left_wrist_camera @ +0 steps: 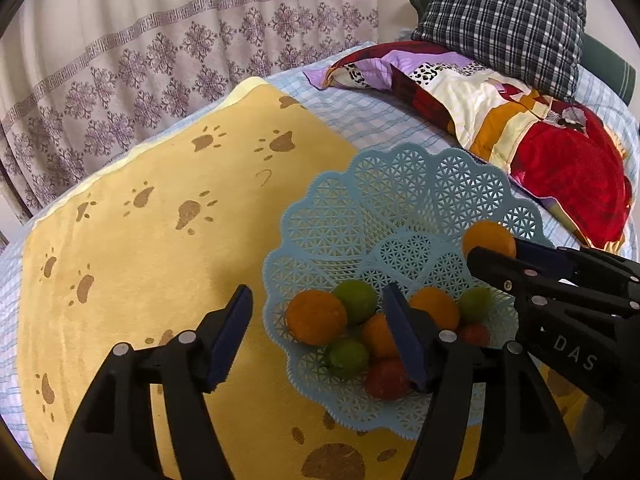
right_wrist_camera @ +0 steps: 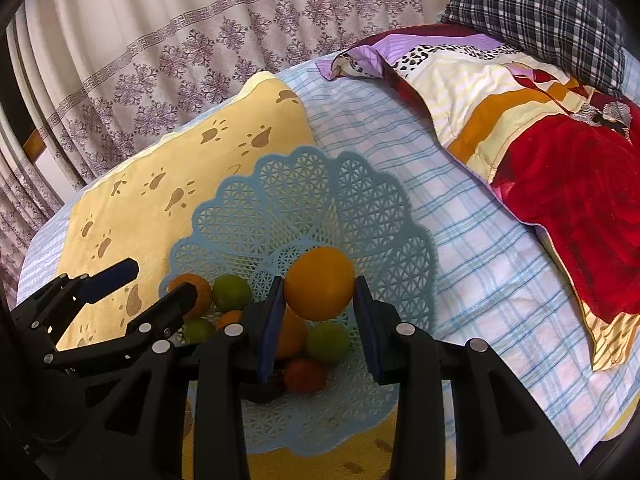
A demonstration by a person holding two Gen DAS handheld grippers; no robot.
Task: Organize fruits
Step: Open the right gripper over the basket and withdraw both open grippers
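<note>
A light blue lattice basket (left_wrist_camera: 384,204) (right_wrist_camera: 288,200) sits on a yellow paw-print towel (left_wrist_camera: 160,240) on the bed. It holds several oranges (left_wrist_camera: 316,316), green limes (left_wrist_camera: 356,300) and red fruits (left_wrist_camera: 386,378). My right gripper (right_wrist_camera: 318,308) is shut on an orange (right_wrist_camera: 319,282) and holds it above the basket's middle; it also shows in the left wrist view (left_wrist_camera: 490,242). My left gripper (left_wrist_camera: 320,340) is open and empty, low over the basket's near left rim.
A red and patchwork quilt (left_wrist_camera: 540,136) and a plaid pillow (left_wrist_camera: 504,20) lie at the back right on the blue checked sheet (right_wrist_camera: 460,220). A patterned curtain (left_wrist_camera: 160,52) hangs behind the bed.
</note>
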